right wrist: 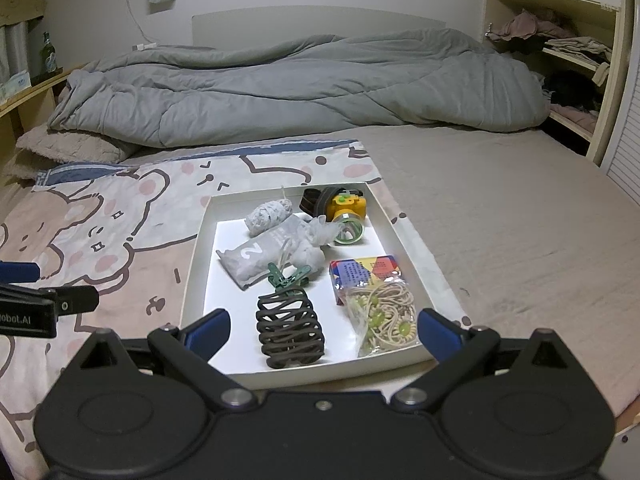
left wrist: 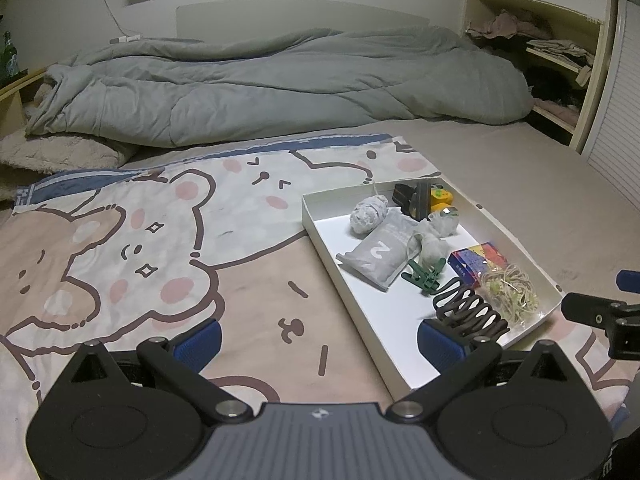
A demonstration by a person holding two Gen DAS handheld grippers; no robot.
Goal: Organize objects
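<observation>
A shallow white box (right wrist: 416, 248) (left wrist: 320, 236) lies on the bed and holds several small items: a brown wavy hair claw (right wrist: 288, 326) (left wrist: 472, 312), green clips (right wrist: 288, 274) (left wrist: 424, 276), a grey pouch marked 2 (right wrist: 260, 256) (left wrist: 378, 254), a bag of hair ties (right wrist: 380, 316) (left wrist: 510, 294), a colourful packet (right wrist: 368, 270) (left wrist: 478, 260), a white yarn ball (right wrist: 268, 214) (left wrist: 368, 212) and a yellow headlamp (right wrist: 346, 210) (left wrist: 440, 196). My right gripper (right wrist: 322, 332) is open at the box's near edge. My left gripper (left wrist: 318, 338) is open, its right finger over the box's near corner.
A cartoon bear blanket (left wrist: 140, 248) covers the left of the bed. A rumpled grey duvet (right wrist: 300, 88) lies across the far end. Open shelves with clothes (right wrist: 576, 52) stand at the right, a low shelf with a bottle (right wrist: 48, 54) at the left.
</observation>
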